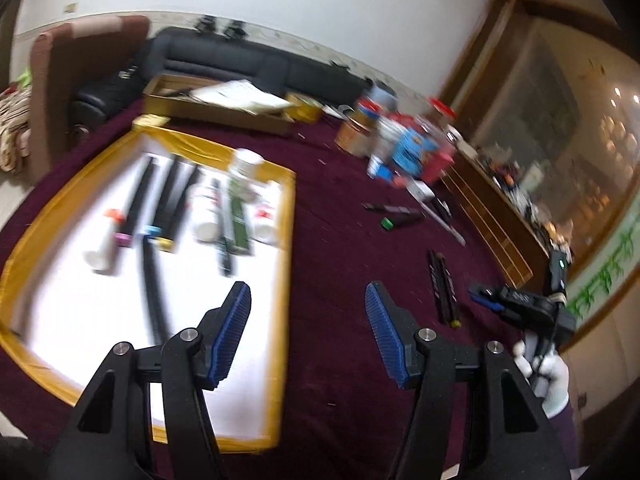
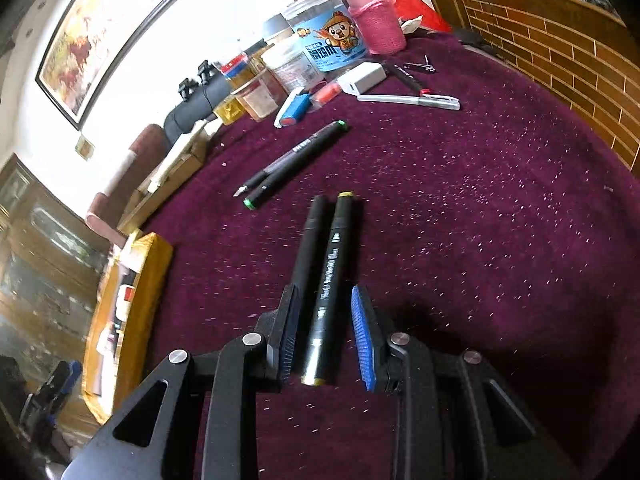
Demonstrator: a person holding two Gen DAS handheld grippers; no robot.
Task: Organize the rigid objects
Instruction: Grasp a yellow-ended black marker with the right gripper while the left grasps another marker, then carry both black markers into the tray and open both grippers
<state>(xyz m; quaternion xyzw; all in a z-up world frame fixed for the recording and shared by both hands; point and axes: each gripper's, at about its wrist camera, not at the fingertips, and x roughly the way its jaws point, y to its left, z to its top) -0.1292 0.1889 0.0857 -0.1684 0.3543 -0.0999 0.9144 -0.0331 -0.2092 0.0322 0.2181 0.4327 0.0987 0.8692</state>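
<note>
Rigid objects sit in two groups on my maroon tablecloth [image 2: 480, 208]: sorted ones in the yellow-rimmed white tray [image 1: 288, 216], loose ones on the cloth. In my left wrist view the tray holds a row of black markers [image 1: 140, 196] with coloured caps, white bottles [image 1: 206, 212] lying flat and one white bottle upright [image 1: 244, 168] near the far rim, all blurred. A cluster of jars and boxes [image 2: 320, 48] stands at the table's far side, with a white box [image 2: 362, 78] and a silver pen [image 2: 412, 100] just in front of it.

My left gripper [image 1: 308, 320] hangs above the tray's near corner, jaws wide apart with nothing between them. My right gripper [image 2: 326, 332] is low over the cloth, its blue pads [image 2: 364, 340] spread either side of the yellow-capped marker [image 2: 330, 284] without visibly touching it. A plain black marker [image 2: 310, 240] lies touching that one on its left. Farther off lies a green-capped marker [image 2: 296, 162] beside a thin dark pen [image 2: 256, 182].
</note>
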